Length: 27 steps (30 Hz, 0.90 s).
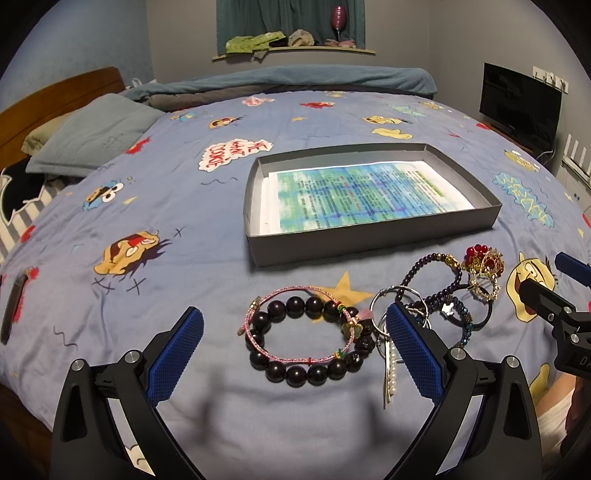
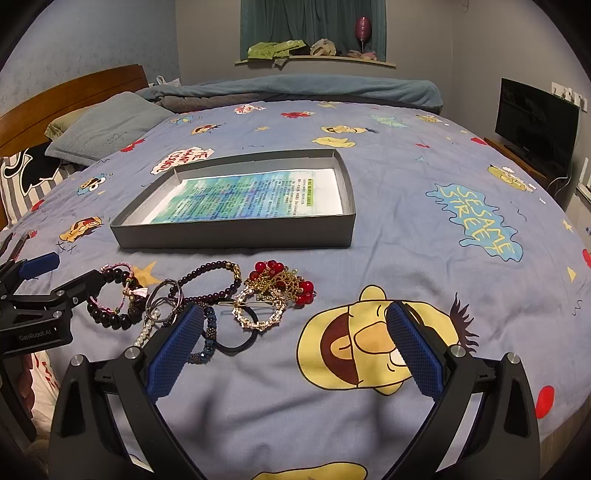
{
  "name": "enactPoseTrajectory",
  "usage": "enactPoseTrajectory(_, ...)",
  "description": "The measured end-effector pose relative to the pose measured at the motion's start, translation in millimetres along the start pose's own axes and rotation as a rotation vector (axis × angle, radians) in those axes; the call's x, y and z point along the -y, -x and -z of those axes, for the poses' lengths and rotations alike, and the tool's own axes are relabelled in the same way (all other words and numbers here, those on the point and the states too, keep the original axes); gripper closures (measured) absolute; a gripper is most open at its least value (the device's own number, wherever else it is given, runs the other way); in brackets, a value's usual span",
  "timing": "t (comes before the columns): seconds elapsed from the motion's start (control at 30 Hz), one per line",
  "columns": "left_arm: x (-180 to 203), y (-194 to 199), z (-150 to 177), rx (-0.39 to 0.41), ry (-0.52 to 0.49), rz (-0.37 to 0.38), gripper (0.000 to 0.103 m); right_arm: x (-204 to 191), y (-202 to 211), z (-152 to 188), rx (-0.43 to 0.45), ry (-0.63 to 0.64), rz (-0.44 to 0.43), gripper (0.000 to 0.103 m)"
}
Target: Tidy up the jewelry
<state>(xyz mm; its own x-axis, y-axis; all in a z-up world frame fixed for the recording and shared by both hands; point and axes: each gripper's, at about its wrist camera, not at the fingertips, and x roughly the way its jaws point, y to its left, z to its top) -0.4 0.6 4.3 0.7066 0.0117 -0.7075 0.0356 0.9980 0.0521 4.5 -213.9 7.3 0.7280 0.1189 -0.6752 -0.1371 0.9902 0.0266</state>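
Right wrist | left gripper [image 2: 38, 271] – "GenRobot.AI" | bedsheet [image 2: 406, 229] – "SESAME STREET" | both jaws apart, empty

Grey-walled bedroom: cartoon-print bedspread [image 1: 184, 206], wooden headboard [image 1: 55, 96], teal curtain [image 1: 288, 18], television [image 1: 521, 103].

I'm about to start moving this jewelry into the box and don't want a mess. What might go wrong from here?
1. The pink cord bracelet lies across the dark bead bracelet; the open left gripper may lift both together.
2. The purple bead strand, silver rings and black hair tie overlap, so pulling one may drag its neighbours.
3. The soft bedspread could get pinched by the open right gripper.
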Motion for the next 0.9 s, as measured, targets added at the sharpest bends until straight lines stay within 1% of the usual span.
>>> enactPoseTrajectory(0.9,-0.2,-3.6,3.9,-0.006,-0.002,-0.002,0.005,-0.1,-2.6,1.8,-0.005,-0.001,-0.002,0.005)
